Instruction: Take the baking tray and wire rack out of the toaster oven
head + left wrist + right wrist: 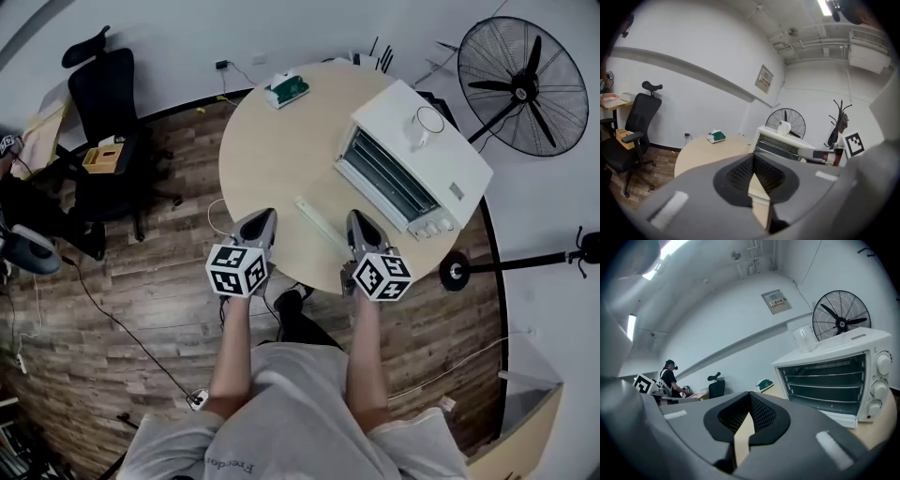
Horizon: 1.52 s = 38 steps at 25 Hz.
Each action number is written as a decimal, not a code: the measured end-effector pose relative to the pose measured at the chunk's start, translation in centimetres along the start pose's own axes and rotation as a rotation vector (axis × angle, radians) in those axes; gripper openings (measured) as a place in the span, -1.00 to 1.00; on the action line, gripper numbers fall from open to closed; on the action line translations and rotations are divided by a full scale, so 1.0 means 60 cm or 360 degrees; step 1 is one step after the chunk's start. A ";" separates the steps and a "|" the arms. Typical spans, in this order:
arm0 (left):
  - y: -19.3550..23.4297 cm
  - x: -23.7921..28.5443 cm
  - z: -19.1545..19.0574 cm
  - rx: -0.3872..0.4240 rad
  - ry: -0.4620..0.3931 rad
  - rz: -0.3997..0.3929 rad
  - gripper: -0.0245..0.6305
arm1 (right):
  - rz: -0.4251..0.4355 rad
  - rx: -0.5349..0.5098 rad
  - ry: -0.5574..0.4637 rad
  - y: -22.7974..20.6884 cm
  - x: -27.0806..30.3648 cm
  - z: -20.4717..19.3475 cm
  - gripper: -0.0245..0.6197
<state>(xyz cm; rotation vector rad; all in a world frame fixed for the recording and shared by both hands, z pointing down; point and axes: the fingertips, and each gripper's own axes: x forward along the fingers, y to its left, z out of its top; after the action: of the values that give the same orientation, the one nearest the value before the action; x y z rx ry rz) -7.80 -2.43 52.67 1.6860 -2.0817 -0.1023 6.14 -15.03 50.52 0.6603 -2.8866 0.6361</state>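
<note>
Toaster oven standing open on table at 1 o'clock, mug on top, fan beyond. I'm holding left tool and right tool fully closed, gripping nothing.

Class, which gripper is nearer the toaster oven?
Right. The right gripper hovers close to the toaster oven's open front; the left gripper is farther off, over the table's near edge.

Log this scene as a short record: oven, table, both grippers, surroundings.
oven: white toaster oven, front open, wire shelves visible inside
stands on: round table
on top of oven: white cup
also on table: green-and-white box
left gripper: jaws together, empty, short of the oven
right gripper: jaws together, empty, short of the oven
nearby: fan, office chair
</note>
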 end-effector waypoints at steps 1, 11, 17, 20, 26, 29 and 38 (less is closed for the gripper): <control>0.000 0.017 0.010 0.0009 0.0006 -0.0018 -0.76 | -0.0005 0.0007 0.0001 -0.004 0.015 0.005 -0.92; -0.008 0.165 0.063 0.0064 0.0095 -0.0203 -0.76 | -0.0220 0.0219 -0.0049 -0.121 0.086 0.022 -0.92; -0.040 0.249 0.067 0.0089 0.0170 -0.0344 -0.76 | -0.0360 0.0315 -0.0118 -0.205 0.088 0.042 -0.93; -0.042 0.276 0.073 0.0113 0.0193 -0.0374 -0.76 | -0.0412 0.0368 -0.0174 -0.242 0.092 0.052 -0.92; -0.012 0.310 0.060 0.0114 0.0256 -0.0363 -0.76 | -0.0446 0.0438 -0.0136 -0.274 0.117 0.021 -0.92; -0.005 0.325 0.067 0.0076 0.0252 -0.0379 -0.76 | -0.0451 0.0434 -0.0104 -0.271 0.130 0.013 -0.92; -0.012 0.396 0.065 0.0008 0.0372 -0.0644 -0.76 | -0.0648 0.0584 -0.0177 -0.284 0.145 -0.019 -0.92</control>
<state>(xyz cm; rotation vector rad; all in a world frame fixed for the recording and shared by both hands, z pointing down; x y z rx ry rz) -12.16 -25.89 56.08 1.9959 -1.5560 -0.0245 5.78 -31.87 59.64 1.3226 -2.6183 1.0982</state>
